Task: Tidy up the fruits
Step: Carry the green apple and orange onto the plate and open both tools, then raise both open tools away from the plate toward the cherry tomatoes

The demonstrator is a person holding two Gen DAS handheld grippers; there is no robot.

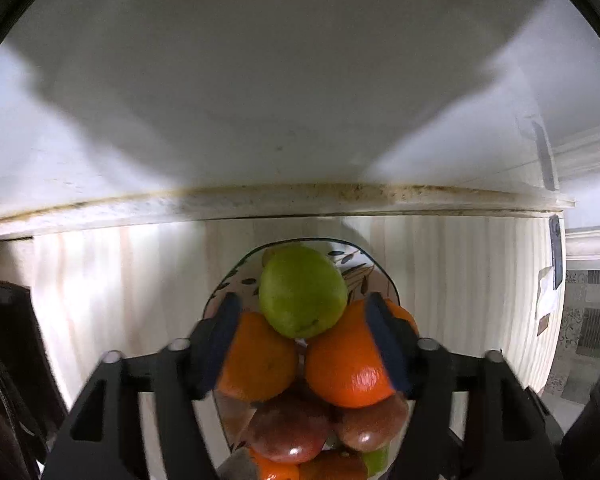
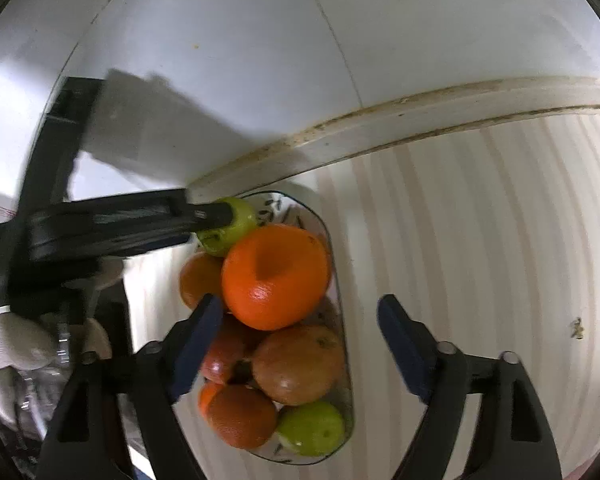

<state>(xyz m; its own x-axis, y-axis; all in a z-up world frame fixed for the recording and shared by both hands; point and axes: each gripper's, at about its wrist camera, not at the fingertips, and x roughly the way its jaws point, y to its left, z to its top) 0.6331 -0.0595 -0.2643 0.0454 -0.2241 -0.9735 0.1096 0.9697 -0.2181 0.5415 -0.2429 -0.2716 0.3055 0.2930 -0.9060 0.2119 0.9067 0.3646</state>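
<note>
Striped worktop (image 1: 440,280) carries patterned bowl (image 2: 342,360) piled with fruit: oranges, red apples, green apples. Left gripper (image 1: 304,344) spread wide over the pile, fingers flanking two oranges (image 1: 346,364), green apple (image 1: 302,290) just ahead between the tips; nothing pinched. Right gripper (image 2: 300,344) also spread, left finger over the red apples (image 2: 298,364), right finger over bare worktop beside the bowl, top orange (image 2: 276,276) ahead
</note>
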